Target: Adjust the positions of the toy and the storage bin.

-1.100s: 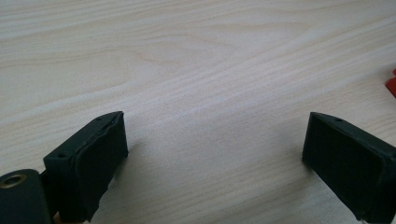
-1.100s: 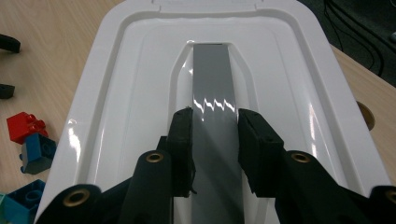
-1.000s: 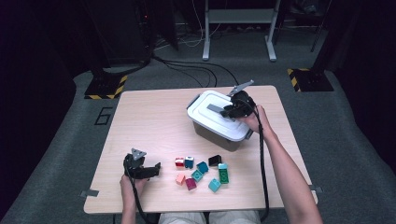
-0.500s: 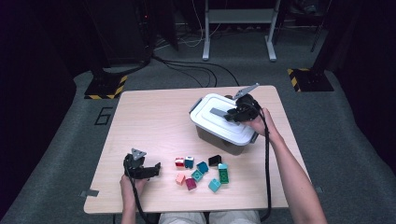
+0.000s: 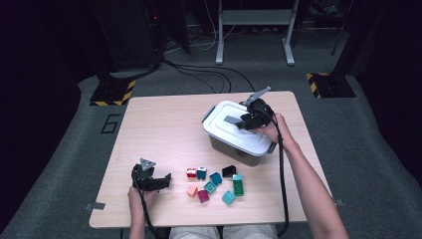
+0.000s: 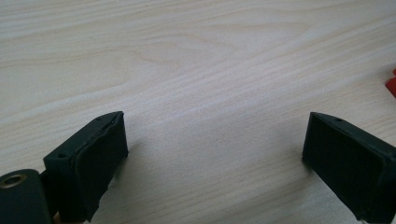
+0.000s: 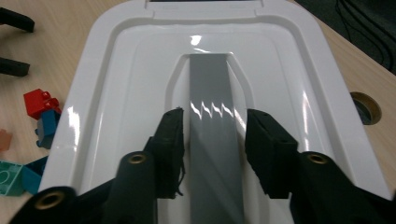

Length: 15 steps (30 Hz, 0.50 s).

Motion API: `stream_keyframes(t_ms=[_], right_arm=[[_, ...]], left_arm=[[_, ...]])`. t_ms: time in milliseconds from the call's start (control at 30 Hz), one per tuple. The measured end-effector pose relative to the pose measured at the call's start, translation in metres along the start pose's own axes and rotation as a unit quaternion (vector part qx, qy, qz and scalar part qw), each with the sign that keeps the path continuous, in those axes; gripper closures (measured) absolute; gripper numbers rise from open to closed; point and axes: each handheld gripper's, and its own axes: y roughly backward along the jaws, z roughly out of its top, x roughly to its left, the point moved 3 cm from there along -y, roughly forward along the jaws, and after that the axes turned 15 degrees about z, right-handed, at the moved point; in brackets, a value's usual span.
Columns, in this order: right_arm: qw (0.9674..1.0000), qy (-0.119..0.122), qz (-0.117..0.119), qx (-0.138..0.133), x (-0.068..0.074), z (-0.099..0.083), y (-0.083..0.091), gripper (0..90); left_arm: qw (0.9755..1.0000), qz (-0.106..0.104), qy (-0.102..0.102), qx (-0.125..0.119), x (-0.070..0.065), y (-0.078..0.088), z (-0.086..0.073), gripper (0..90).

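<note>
High view: the right gripper [image 5: 247,121] sits on the white lid [image 5: 226,130] of the storage box [image 5: 239,151], its jaws straddling the grey handle [image 5: 232,119]. The left gripper [image 5: 158,182] rests on the table [image 5: 164,129], jaws pointing at the toy bricks [image 5: 215,182] just beyond their tips.

Left gripper view: jaws spread wide, bare wood between them.

Right gripper view: the grey handle [image 7: 212,140] runs between the pads — a thin gap shows on each side, so no firm pinch. The jaws have just been opening slightly. The lid [image 7: 107,93] looks light, stiff and glossy, likely slippery; the handle is the sound hold.

Compared with a second ago, the right gripper stays over the handle — the bricks lie unchanged.
</note>
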Motion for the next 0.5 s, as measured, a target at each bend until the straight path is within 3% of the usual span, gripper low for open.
stream_keyframes(t_ms=[67, 500], right_arm=[[1.0000, 0.002, -0.001, 0.002, 0.0024, 0.0005, -0.0006, 66.4], [0.9999, 0.010, 0.000, -0.006, 0.0033, 0.0005, 0.0019, 66.9]], left_arm=[[1.0000, 0.000, 0.001, 0.001, -0.0002, 0.0001, -0.0001, 6.3], [1.0000, 0.000, 0.002, 0.000, -0.0002, 0.0000, 0.0000, 6.3]])
